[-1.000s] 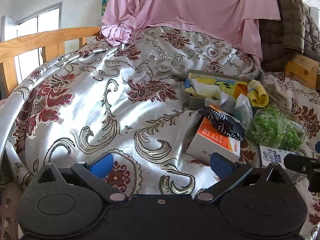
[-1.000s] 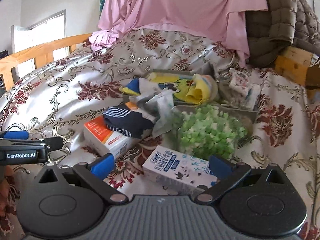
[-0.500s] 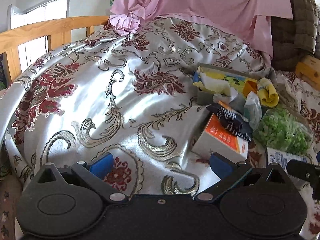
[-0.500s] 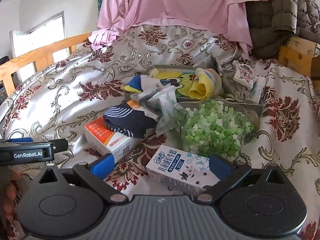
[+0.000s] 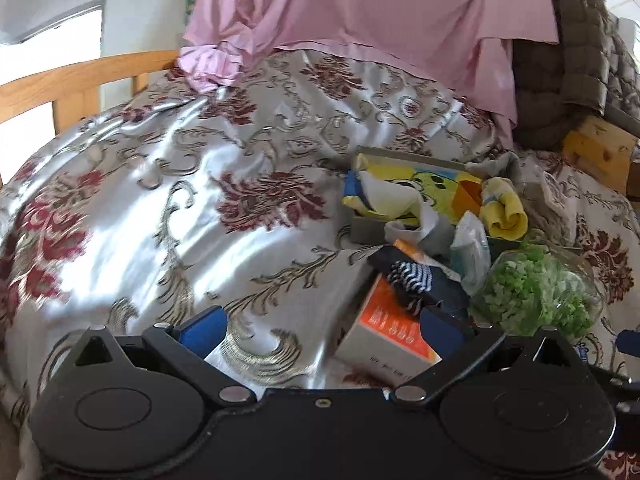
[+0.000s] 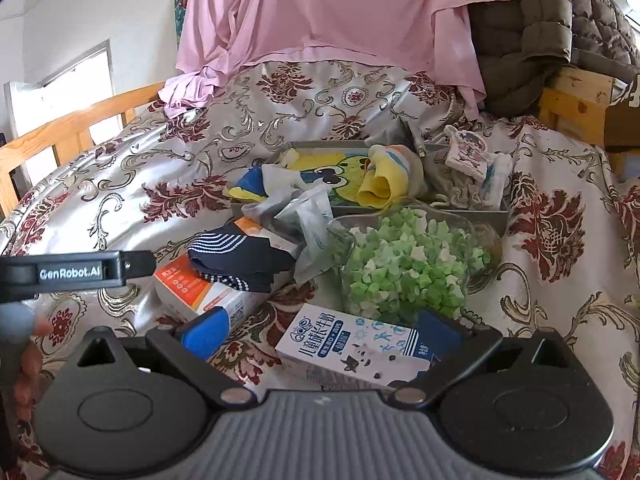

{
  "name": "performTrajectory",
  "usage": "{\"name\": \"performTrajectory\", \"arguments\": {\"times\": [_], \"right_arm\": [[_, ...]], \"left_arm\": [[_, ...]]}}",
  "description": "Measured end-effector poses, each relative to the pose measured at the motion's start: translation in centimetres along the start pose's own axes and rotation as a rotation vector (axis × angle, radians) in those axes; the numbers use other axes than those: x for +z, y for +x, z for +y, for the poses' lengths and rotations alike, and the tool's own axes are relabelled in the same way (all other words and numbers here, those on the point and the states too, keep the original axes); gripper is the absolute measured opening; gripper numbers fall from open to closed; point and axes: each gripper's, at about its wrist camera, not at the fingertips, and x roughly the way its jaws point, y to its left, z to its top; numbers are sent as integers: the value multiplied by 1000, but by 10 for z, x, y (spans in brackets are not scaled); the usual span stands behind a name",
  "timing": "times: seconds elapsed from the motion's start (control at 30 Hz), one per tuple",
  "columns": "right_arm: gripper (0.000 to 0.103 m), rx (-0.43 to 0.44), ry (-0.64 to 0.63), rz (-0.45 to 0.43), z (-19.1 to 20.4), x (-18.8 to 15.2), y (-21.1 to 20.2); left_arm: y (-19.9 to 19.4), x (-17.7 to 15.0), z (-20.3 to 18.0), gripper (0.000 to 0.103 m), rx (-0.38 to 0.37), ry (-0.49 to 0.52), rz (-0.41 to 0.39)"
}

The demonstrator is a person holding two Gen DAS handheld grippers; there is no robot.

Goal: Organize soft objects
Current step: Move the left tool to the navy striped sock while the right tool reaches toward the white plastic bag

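— Where's the navy striped sock (image 6: 240, 258)?
— Draped over the orange-and-white box (image 6: 200, 292), near the grey tray (image 6: 472, 216) on the bed's floral bedspread (image 5: 160, 208).
— And the jaws?
— Left gripper (image 5: 320, 322) and right gripper (image 6: 320, 326) both spread wide, holding nothing.

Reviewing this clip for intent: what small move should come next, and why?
Probably ease the open left gripper forward onto the navy striped sock: it lies loose atop the orange box, outside the grey tray holding other soft items.
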Motion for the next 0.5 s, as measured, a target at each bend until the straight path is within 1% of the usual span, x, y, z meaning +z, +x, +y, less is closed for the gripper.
{"name": "performTrajectory", "arguments": {"times": [0.2,0.3,0.4,0.5], "right_arm": [[103,-7,20,3,-2,0,1],[103,-12,23,-2,-3,0,1],[103,-27,38,-10,-7,2,2],[103,-46,77,-19,-14,4,2]], "left_arm": [[6,12,-10,102,-52,111,-14],[9,15,-14,102,-102,160,-21],[14,17,-16,102,-152,191,-11],[17,13,-17,102,-166,195,-31]]}}
